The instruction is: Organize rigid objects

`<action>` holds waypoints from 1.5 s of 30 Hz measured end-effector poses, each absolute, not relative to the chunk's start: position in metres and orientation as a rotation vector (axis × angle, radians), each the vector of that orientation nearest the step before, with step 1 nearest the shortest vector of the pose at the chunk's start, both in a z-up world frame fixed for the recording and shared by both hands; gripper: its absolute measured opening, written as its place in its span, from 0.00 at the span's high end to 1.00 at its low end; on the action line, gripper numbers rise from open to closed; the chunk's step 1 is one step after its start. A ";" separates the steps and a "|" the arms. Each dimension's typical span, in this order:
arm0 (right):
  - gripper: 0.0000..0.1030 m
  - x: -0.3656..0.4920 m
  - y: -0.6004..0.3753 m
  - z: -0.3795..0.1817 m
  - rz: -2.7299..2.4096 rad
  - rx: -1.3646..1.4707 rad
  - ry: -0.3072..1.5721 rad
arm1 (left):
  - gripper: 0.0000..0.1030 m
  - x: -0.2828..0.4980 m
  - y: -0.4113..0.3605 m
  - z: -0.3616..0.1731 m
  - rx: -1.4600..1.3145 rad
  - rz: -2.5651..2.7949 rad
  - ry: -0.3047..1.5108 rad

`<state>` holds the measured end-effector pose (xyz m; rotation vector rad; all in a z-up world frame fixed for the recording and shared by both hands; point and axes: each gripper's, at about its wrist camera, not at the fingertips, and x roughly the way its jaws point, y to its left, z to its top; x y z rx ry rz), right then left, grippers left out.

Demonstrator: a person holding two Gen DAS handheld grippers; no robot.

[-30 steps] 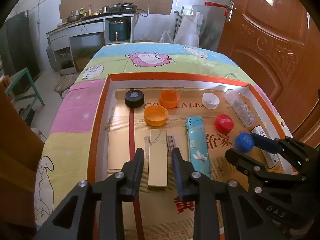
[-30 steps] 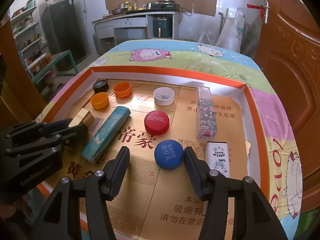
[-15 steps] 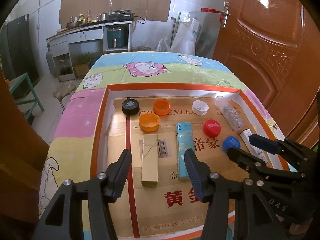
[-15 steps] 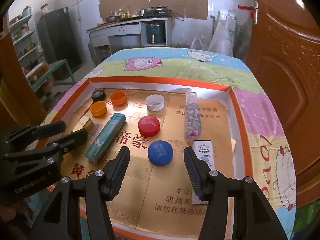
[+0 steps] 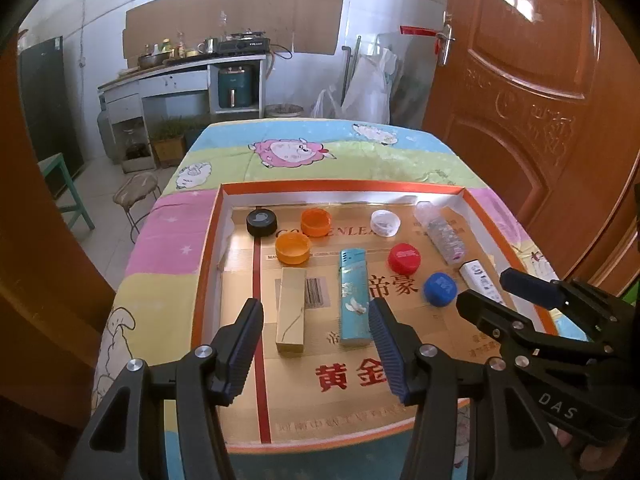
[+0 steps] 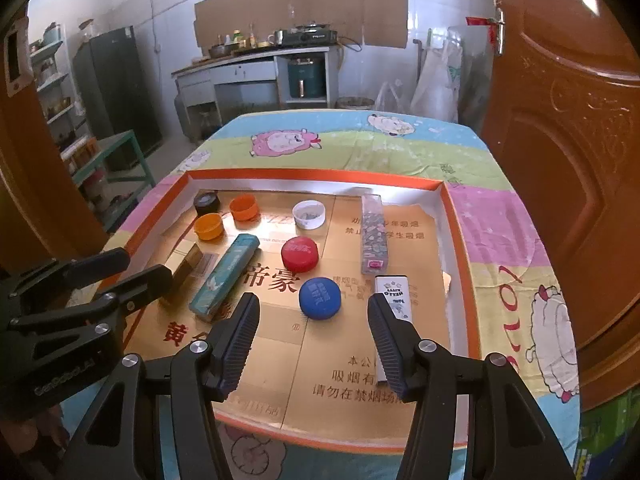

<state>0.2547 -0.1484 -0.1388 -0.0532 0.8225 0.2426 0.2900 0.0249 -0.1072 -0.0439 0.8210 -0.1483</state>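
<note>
Both grippers pulled back, empty: left gripper (image 5: pixel 316 344) now spread wide, gold box (image 5: pixel 291 314) lying ahead between its fingers; right gripper (image 6: pixel 312 340) spread behind blue cap (image 6: pixel 320 297).

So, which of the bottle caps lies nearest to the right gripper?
The blue cap, just ahead of the open right gripper. The red cap, white, orange and black ones lie farther back in the tray.

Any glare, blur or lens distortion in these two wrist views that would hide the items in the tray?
Left wrist view: strong fisheye bending at the edges with dark vignette corners; the gold box and teal lighter stay sharp. Right wrist view: same distortion; a bright glare patch on the cardboard beside the white cap washes out some print; the blue cap is crisp.
</note>
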 end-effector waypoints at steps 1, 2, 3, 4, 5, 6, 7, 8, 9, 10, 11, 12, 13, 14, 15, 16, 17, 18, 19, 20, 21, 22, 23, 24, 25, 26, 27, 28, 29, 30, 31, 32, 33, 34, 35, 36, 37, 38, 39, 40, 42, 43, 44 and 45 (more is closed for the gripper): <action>0.44 0.253 -0.149 -0.137 0.242 -0.052 0.820 | 0.47 0.288 0.025 -0.106 -0.044 -0.146 0.819; 0.44 0.251 -0.149 -0.135 0.241 -0.050 0.817 | 0.47 0.285 0.024 -0.103 -0.043 -0.141 0.814; 0.44 0.249 -0.150 -0.133 0.241 -0.050 0.815 | 0.47 0.283 0.024 -0.102 -0.041 -0.135 0.810; 0.44 0.246 -0.150 -0.131 0.242 -0.049 0.812 | 0.47 0.280 0.023 -0.100 -0.036 -0.125 0.807; 0.44 0.244 -0.151 -0.129 0.242 -0.047 0.810 | 0.47 0.278 0.022 -0.098 -0.029 -0.111 0.803; 0.44 0.242 -0.151 -0.127 0.243 -0.046 0.807 | 0.47 0.275 0.020 -0.095 -0.017 -0.095 0.797; 0.44 0.239 -0.151 -0.125 0.244 -0.044 0.804 | 0.47 0.271 0.019 -0.093 -0.009 -0.084 0.789; 0.44 0.236 -0.152 -0.123 0.244 -0.042 0.800 | 0.47 0.267 0.018 -0.089 -0.002 -0.072 0.773; 0.44 0.233 -0.152 -0.120 0.244 -0.041 0.795 | 0.47 0.263 0.017 -0.086 0.000 -0.067 0.759; 0.44 0.228 -0.153 -0.117 0.245 -0.039 0.789 | 0.47 0.259 0.017 -0.082 -0.002 -0.065 0.743; 0.44 0.225 -0.154 -0.115 0.245 -0.037 0.785 | 0.47 0.254 0.018 -0.078 -0.008 -0.064 0.726; 0.44 0.222 -0.154 -0.112 0.245 -0.035 0.780 | 0.47 0.248 0.018 -0.074 -0.017 -0.064 0.708; 0.44 0.217 -0.155 -0.109 0.244 -0.033 0.773 | 0.47 0.243 0.019 -0.071 -0.025 -0.064 0.695; 0.44 0.213 -0.156 -0.106 0.242 -0.031 0.768 | 0.47 0.239 0.020 -0.068 -0.034 -0.064 0.683; 0.44 0.208 -0.157 -0.103 0.240 -0.030 0.761 | 0.47 0.234 0.021 -0.064 -0.045 -0.062 0.669; 0.44 0.204 -0.157 -0.100 0.240 -0.029 0.756 | 0.47 0.229 0.022 -0.061 -0.053 -0.058 0.660; 0.44 0.199 -0.158 -0.097 0.238 -0.028 0.751 | 0.47 0.225 0.023 -0.058 -0.059 -0.051 0.653; 0.44 0.194 -0.158 -0.094 0.236 -0.027 0.743 | 0.47 0.220 0.024 -0.055 -0.064 -0.042 0.647; 0.44 0.189 -0.158 -0.090 0.236 -0.026 0.736 | 0.47 0.217 0.024 -0.052 -0.066 -0.035 0.646; 0.44 0.184 -0.159 -0.087 0.236 -0.024 0.729 | 0.47 0.214 0.025 -0.050 -0.066 -0.032 0.646; 0.44 0.180 -0.159 -0.085 0.236 -0.022 0.723 | 0.47 0.208 0.025 -0.048 -0.066 -0.031 0.643; 0.44 0.175 -0.159 -0.082 0.234 -0.020 0.715 | 0.47 0.204 0.025 -0.046 -0.065 -0.029 0.639; 0.44 0.169 -0.159 -0.078 0.231 -0.019 0.706 | 0.47 0.199 0.025 -0.044 -0.063 -0.025 0.635; 0.44 0.164 -0.160 -0.075 0.228 -0.017 0.698 | 0.47 0.191 0.024 -0.040 -0.059 -0.014 0.626; 0.44 0.157 -0.160 -0.072 0.225 -0.014 0.688 | 0.47 0.186 0.024 -0.038 -0.055 -0.003 0.620; 0.44 0.152 -0.160 -0.070 0.222 -0.010 0.681 | 0.47 0.178 0.023 -0.036 -0.049 0.015 0.612; 0.44 0.147 -0.160 -0.068 0.219 -0.008 0.676 | 0.47 0.172 0.023 -0.034 -0.042 0.028 0.606; 0.44 0.142 -0.160 -0.066 0.216 -0.009 0.669 | 0.47 0.167 0.022 -0.032 -0.036 0.040 0.600; 0.44 0.135 -0.159 -0.063 0.210 -0.010 0.661 | 0.47 0.161 0.022 -0.030 -0.028 0.051 0.592; 0.44 0.129 -0.159 -0.060 0.204 -0.011 0.653 | 0.47 0.153 0.022 -0.028 -0.018 0.052 0.581; 0.44 0.122 -0.159 -0.057 0.198 -0.012 0.643 | 0.47 0.148 0.021 -0.026 -0.015 0.046 0.573; 0.44 0.117 -0.159 -0.056 0.194 -0.012 0.636 | 0.47 0.142 0.022 -0.024 -0.015 0.036 0.566; 0.44 0.112 -0.158 -0.054 0.190 -0.012 0.628 | 0.47 0.135 0.021 -0.022 -0.018 0.029 0.559; 0.44 0.105 -0.158 -0.052 0.185 -0.014 0.619 | 0.47 0.130 0.021 -0.020 -0.018 0.029 0.554; 0.44 0.099 -0.157 -0.050 0.181 -0.016 0.612 | 0.47 0.123 0.021 -0.019 -0.015 0.033 0.549; 0.44 0.094 -0.157 -0.048 0.178 -0.018 0.607 | 0.47 0.117 0.020 -0.017 -0.011 0.037 0.542; 0.44 0.086 -0.156 -0.046 0.171 -0.021 0.599 | 0.47 0.112 0.020 -0.016 -0.008 0.042 0.536; 0.44 0.081 -0.156 -0.045 0.168 -0.022 0.594 | 0.47 0.107 0.019 -0.015 -0.005 0.046 0.529; 0.44 0.076 -0.157 -0.043 0.164 -0.021 0.590 | 0.47 0.101 0.019 -0.013 -0.003 0.048 0.519; 0.44 0.070 -0.157 -0.042 0.158 -0.020 0.585 | 0.47 0.096 0.019 -0.012 -0.006 0.043 0.513; 0.44 0.062 -0.157 -0.039 0.158 -0.015 0.578 | 0.47 0.086 0.020 -0.008 -0.018 0.015 0.503; 0.44 0.058 -0.157 -0.038 0.156 -0.013 0.575 | 0.47 0.082 0.020 -0.007 -0.021 0.008 0.500; 0.44 0.053 -0.156 -0.037 0.152 -0.014 0.568 | 0.47 0.078 0.019 -0.006 -0.021 0.002 0.496; 0.44 0.049 -0.156 -0.035 0.152 -0.015 0.561 | 0.47 0.074 0.019 -0.005 -0.019 -0.001 0.493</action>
